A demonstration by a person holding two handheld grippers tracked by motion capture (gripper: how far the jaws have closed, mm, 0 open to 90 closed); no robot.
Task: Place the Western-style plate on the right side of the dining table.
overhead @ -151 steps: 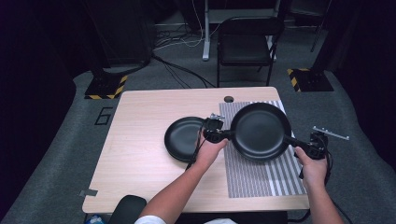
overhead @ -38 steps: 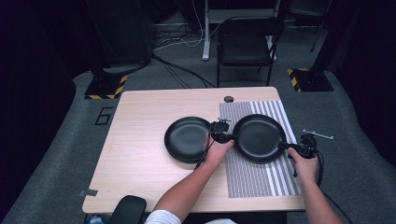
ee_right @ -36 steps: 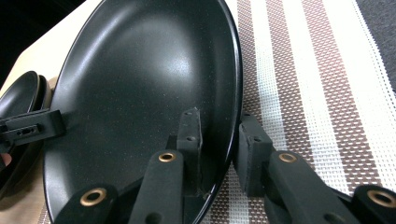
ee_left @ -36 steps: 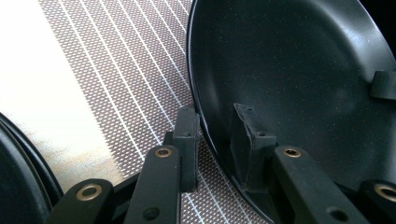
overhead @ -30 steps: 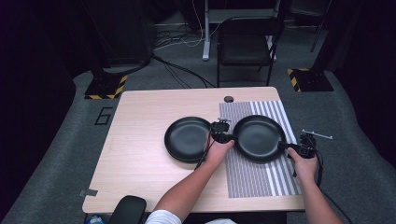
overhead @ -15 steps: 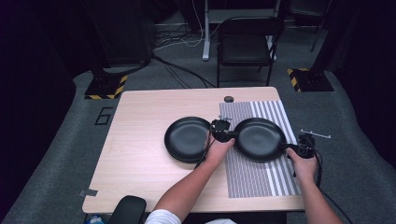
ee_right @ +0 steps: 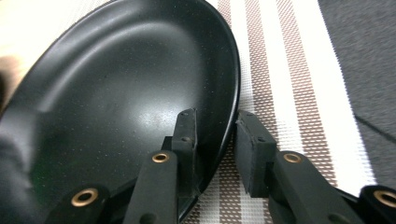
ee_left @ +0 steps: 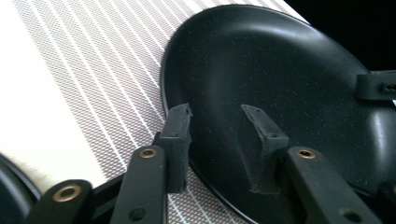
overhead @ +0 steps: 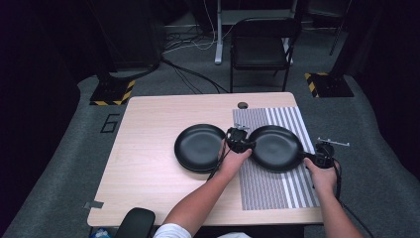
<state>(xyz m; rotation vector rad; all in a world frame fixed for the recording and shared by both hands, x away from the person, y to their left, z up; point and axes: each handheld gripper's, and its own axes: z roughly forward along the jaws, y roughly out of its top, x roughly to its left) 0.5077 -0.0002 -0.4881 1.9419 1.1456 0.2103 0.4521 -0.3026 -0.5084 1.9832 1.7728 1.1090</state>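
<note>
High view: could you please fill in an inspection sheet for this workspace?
Surface: wooden table, striped placemat on its right part.
Job's things: black plate on the placemat; second black plate on bare wood beside it.
Clutter: small dark disc near the far edge.
Grippers: left gripper and right gripper straddle the first plate's rim, jaws open.
Cables: floor cables behind the table.
Surroundings: chair, hazard-striped bases.

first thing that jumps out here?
Two black plates on the table: the right plate sits on the striped mat, the left plate on bare wood. The left gripper and right gripper each straddle the right plate's rim on opposite sides, jaws parted.
</note>
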